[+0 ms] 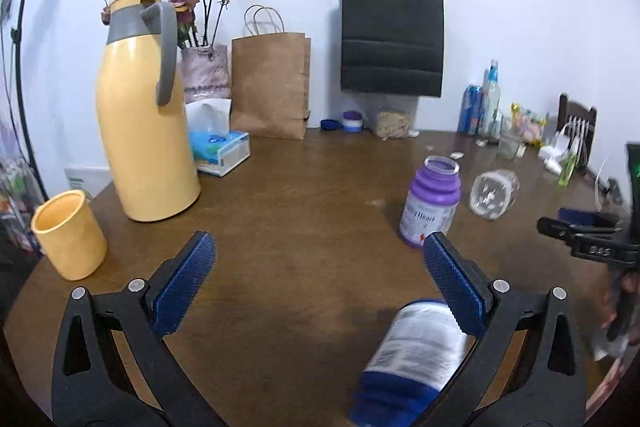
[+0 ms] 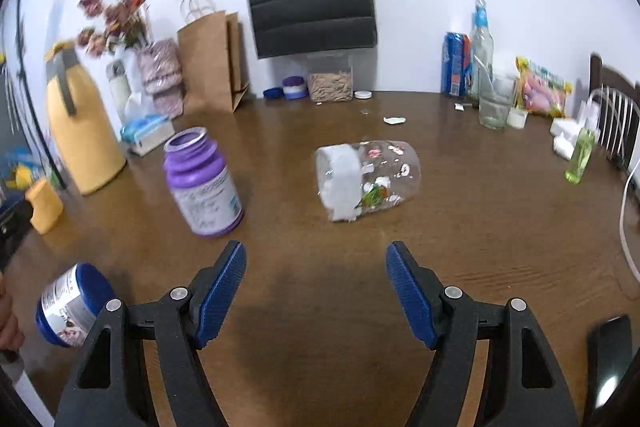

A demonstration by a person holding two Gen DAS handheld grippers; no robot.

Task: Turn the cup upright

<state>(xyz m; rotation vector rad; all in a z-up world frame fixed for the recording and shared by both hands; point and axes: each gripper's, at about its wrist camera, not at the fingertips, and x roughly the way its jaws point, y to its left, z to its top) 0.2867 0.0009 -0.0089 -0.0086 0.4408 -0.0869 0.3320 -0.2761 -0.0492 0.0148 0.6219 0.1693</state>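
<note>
A clear printed cup lies on its side on the brown table, straight ahead of the right gripper and a little beyond its fingertips, long axis running crosswise to the fingers, with what appears to be the taped end toward the left finger. The jaws stand wide apart, holding nothing. The left gripper, equally spread and empty, sits farther off, a purple bottle standing between it and the cup; the right hand looks better placed.

Cup on its side on the table, right of the upright bottle, bags behind.
</note>
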